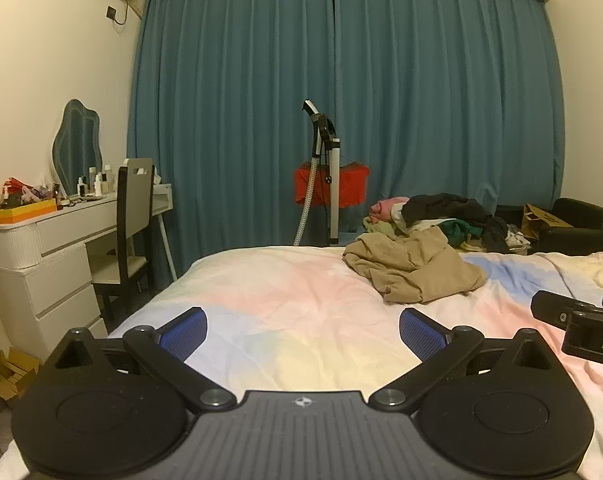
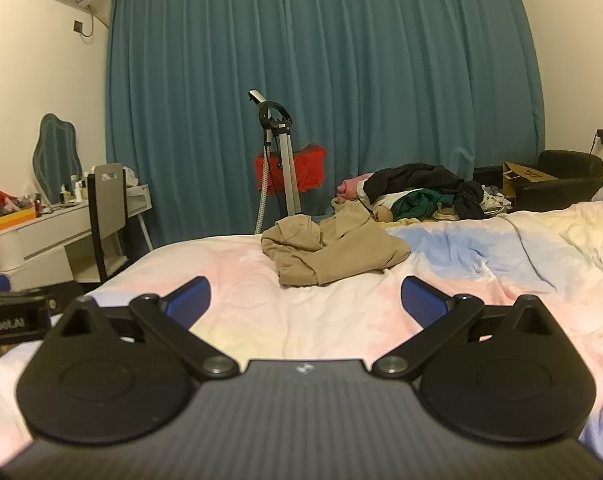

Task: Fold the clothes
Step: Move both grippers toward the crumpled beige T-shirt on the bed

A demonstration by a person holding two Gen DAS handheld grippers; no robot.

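Teal curtains [image 1: 341, 100] close off the far wall of a bedroom, behind a bed [image 1: 301, 300] spread with a pastel pink, blue and yellow sheet. Both grippers hang low over the near part of the bed, side by side and level. The left gripper [image 1: 303, 330] has its blue-padded fingers [image 1: 185, 330] spread wide with nothing between them, only bare sheet. The right gripper [image 2: 306, 300] is likewise wide open and holds nothing; its side shows at the right edge of the left view, and the left gripper's side shows at the left edge of the right view.

A crumpled tan garment [image 1: 417, 268] lies on the sheet ahead of both grippers, well apart from the fingers, toward the far edge of the bed. Behind it, at that far edge, sits a pile [image 1: 441, 216] of mixed clothes in black, green, pink and cream, touching or just overlapping the tan garment. A wide stretch of smooth sheet lies between the grippers and the garment, and runs to the bed's left edge.

Beyond the far edge stands a garment steamer [image 1: 329, 168] with a red top [image 1: 333, 184] hanging on it. Left of the bed, a gap of floor separates it from a white dresser [image 1: 53, 272] with a chair [image 1: 133, 216] pushed in and a wavy mirror [image 1: 77, 144] on top. A black armchair [image 1: 577, 220] stands at far right.
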